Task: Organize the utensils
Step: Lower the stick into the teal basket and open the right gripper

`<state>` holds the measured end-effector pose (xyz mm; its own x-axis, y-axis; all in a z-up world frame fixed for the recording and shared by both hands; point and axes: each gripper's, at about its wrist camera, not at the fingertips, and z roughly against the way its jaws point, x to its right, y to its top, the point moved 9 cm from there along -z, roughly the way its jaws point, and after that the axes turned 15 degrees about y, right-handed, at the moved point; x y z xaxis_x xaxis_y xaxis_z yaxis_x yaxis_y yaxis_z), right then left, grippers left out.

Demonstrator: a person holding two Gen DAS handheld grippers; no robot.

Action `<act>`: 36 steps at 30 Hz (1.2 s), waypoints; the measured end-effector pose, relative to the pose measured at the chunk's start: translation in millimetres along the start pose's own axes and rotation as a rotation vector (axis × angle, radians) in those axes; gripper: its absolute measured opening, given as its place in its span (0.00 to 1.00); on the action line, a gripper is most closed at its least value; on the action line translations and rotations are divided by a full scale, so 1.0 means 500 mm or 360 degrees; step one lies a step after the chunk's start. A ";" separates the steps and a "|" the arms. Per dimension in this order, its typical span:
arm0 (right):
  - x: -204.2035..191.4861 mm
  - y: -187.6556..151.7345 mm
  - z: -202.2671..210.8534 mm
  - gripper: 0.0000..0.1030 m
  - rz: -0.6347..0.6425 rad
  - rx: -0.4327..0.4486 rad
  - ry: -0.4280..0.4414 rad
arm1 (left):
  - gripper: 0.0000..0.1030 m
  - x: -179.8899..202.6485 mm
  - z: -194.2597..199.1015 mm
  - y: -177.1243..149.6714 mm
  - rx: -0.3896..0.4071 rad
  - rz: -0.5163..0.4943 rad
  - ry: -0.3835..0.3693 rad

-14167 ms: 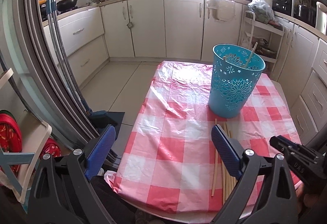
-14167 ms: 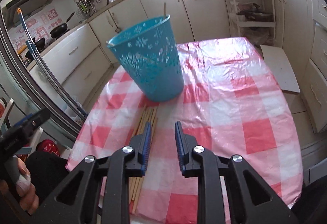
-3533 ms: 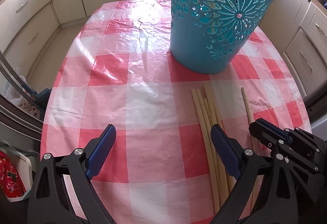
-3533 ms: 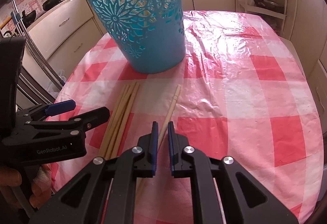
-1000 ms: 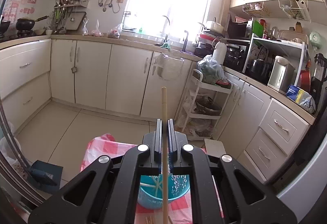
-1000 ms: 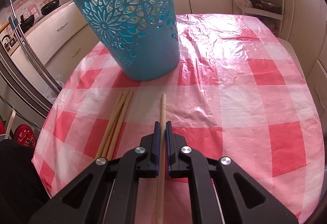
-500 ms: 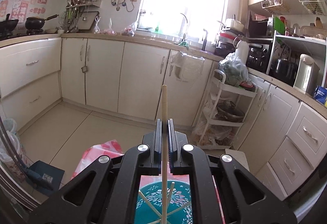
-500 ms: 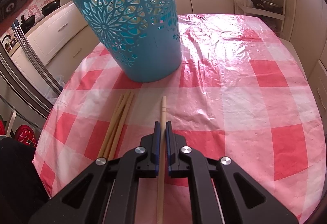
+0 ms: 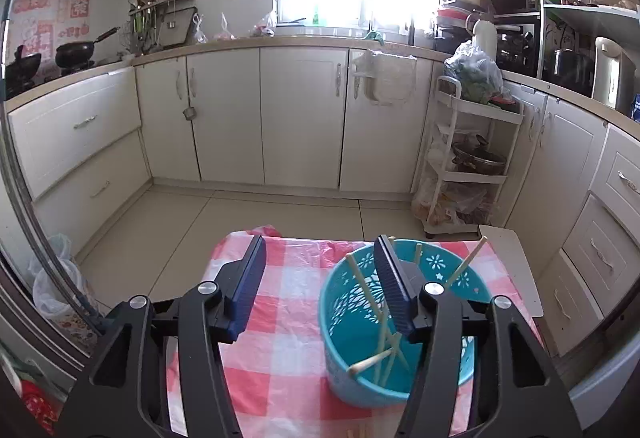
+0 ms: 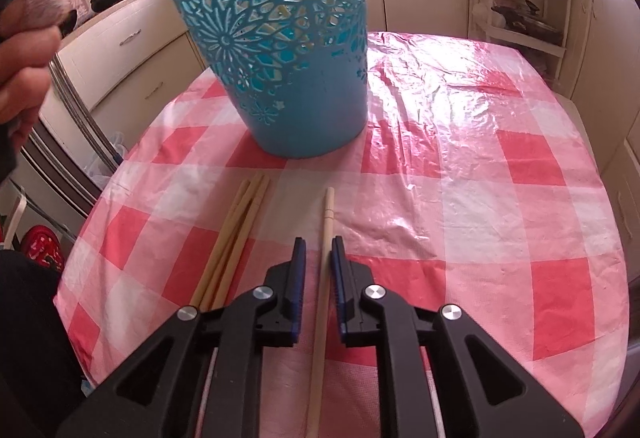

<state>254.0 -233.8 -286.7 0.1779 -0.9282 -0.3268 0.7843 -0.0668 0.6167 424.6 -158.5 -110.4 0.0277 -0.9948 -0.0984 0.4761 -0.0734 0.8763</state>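
Note:
A blue openwork basket (image 9: 352, 378) (image 10: 280, 50) stands on the red checked tablecloth (image 10: 460, 158). Several wooden chopsticks (image 9: 370, 360) lean inside it. My left gripper (image 9: 320, 278) is open and empty, held high above the basket's left rim. My right gripper (image 10: 319, 258) is low over the table, its jaws slightly apart around a single chopstick (image 10: 325, 234) that lies on the cloth. A bundle of three chopsticks (image 10: 236, 234) lies to its left.
White kitchen cabinets (image 9: 300, 118) line the far wall. A white rack trolley (image 9: 464, 166) stands at the right. The table's edges fall off left and right. The hand holding the left gripper (image 10: 28, 50) shows at the upper left of the right wrist view.
My left gripper has opened and the chopstick it held has dropped into the basket. My right gripper's jaws have parted slightly around the single chopstick on the cloth.

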 end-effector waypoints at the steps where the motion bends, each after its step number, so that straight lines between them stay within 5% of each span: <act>1: -0.001 -0.001 -0.001 0.11 0.0021 -0.0004 -0.0026 | 0.55 -0.018 0.016 -0.004 0.0008 -0.0001 0.0004; 8: 0.027 0.009 0.052 0.05 -0.0179 0.0099 0.0060 | 0.70 -0.150 0.061 -0.102 -0.0055 -0.0002 0.0113; 16: -0.031 0.159 0.231 0.05 -0.0156 0.0579 0.0225 | 0.76 -0.163 -0.090 -0.311 -0.0608 -0.0239 0.0183; 26: -0.112 0.410 0.361 0.05 0.0003 0.1074 0.0350 | 0.81 -0.097 -0.156 -0.342 -0.0636 -0.0327 0.0136; 32: -0.100 0.489 0.334 0.05 0.0003 0.1193 0.0311 | 0.83 -0.091 -0.169 -0.369 -0.0671 -0.0287 0.0127; 36: -0.074 0.514 0.296 0.06 -0.0029 0.1223 0.0267 | 0.93 -0.081 -0.177 -0.377 -0.0705 -0.0281 0.0040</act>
<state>361.2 -270.6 -10.1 0.3044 -0.8609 -0.4078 0.1680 -0.3729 0.9126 411.2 -98.2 -313.4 -0.0687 -0.9674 -0.2439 0.8042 -0.1984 0.5602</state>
